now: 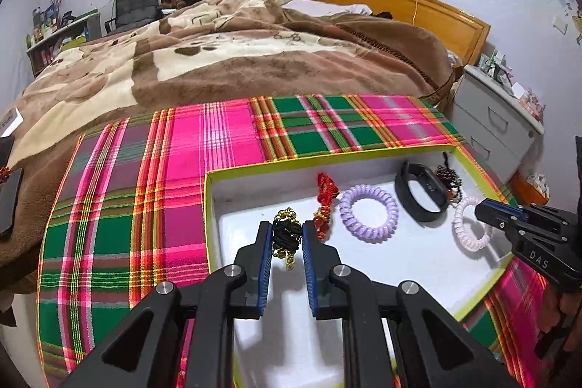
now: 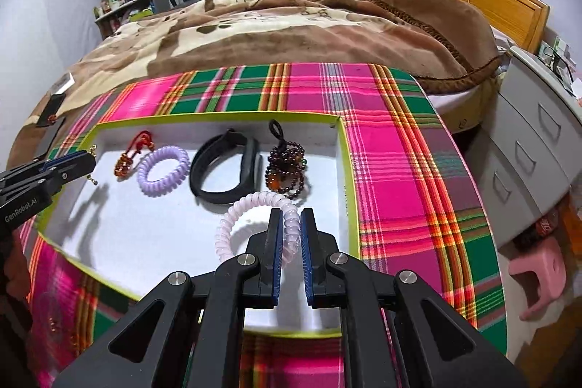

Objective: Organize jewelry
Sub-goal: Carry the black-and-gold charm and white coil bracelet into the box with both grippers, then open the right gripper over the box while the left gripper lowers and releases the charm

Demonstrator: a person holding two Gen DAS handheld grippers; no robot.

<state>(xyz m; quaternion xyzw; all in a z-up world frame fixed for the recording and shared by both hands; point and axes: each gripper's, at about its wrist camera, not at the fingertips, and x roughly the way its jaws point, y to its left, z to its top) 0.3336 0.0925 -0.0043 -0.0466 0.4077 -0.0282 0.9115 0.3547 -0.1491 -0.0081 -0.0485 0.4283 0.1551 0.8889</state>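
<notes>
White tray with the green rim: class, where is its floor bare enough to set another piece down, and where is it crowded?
Bare: the white tray's near floor, below the lilac coil hair tie. Crowded: the far row, from red knotted cord to black wristband and dark bead bracelet.

A plaid-covered worktop (image 2: pixel 393 148) stands against the bed (image 2: pixel 291 24). Directly on the plaid cloth (image 1: pixel 145 170) lies a shallow white tray (image 2: pixel 145 235) with a yellow-green rim.

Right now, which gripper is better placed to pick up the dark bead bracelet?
Right. The right gripper is nearest the dark bead bracelet, though it holds the pink coil tie; the left gripper is far across the tray.
</notes>
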